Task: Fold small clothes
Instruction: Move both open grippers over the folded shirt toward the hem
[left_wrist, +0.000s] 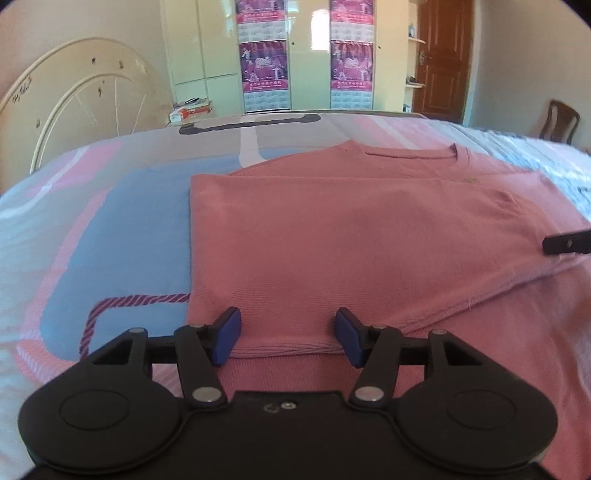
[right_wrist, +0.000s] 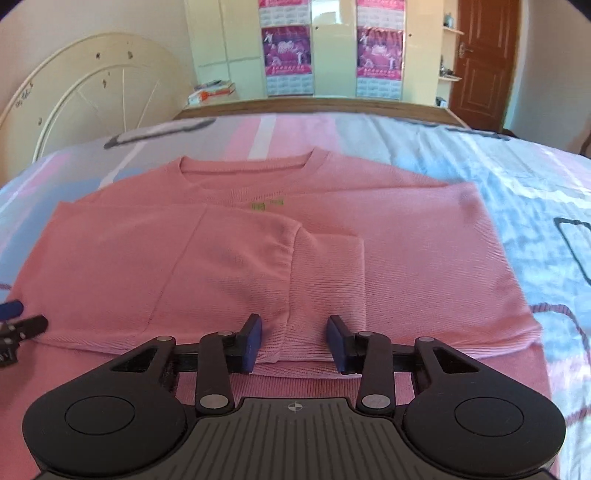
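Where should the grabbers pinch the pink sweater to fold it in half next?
Probably the pink sweater is best pinched at its near bottom hem, coming in low from the near side. That edge faces both open grippers, the left gripper and the right gripper. The sleeves are already folded in, so lifting the hem toward the collar would halve it.

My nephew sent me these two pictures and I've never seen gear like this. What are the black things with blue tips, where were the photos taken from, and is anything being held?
Each black thing is a hand-held gripper carried by a person, with a camera looking along its jaws. One picture comes from the left gripper, the other from the right gripper. A pink sweater, sleeves folded in, lies flat on a patterned bedspread. Both grippers' jaws stand open at the sweater's near hem, clamping nothing.
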